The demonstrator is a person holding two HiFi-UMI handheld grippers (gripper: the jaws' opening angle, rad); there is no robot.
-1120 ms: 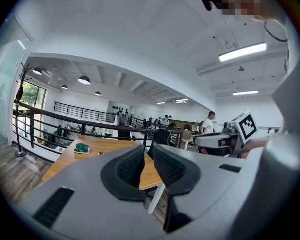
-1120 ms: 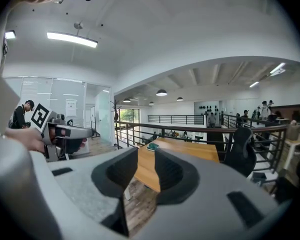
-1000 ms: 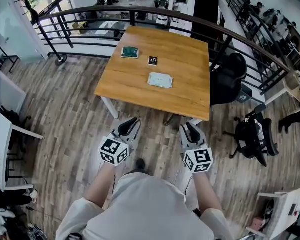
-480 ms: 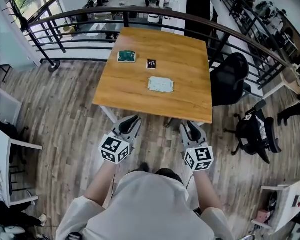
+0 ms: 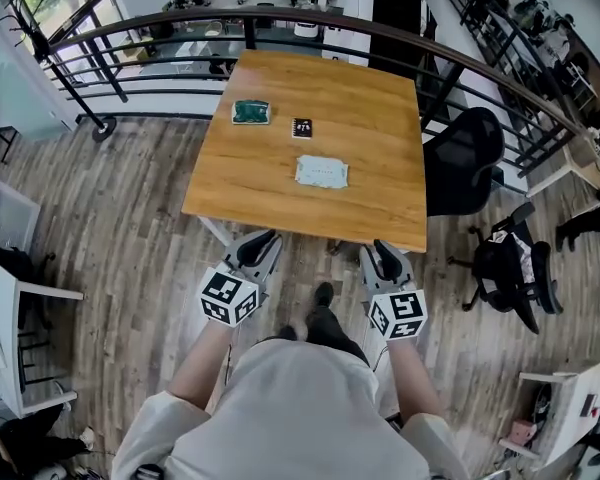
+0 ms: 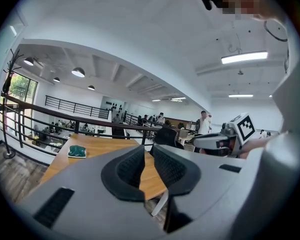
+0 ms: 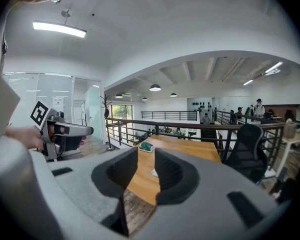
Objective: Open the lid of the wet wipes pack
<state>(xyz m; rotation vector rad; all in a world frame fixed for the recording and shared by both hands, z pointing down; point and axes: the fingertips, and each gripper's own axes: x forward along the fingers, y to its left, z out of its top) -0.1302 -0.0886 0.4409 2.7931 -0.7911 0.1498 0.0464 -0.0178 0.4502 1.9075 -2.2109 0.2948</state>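
Observation:
A pale, flat wet wipes pack lies near the middle of the wooden table; in the right gripper view the pack shows as a small white patch between the jaws. Beyond it lie a green pack and a small black item. My left gripper and right gripper hover over the floor just short of the table's near edge. The left gripper has a narrow gap between its jaws, and the right gripper has a wider one. Both hold nothing.
A curved black railing runs behind the table. One black office chair stands at the table's right side, with another further right. A white desk edge is at the left. The person's foot is on the wooden floor.
The person has stepped towards the table, which now sits slightly nearer the grippers. A foot has come into view. Both grippers keep their pose and jaw gaps.

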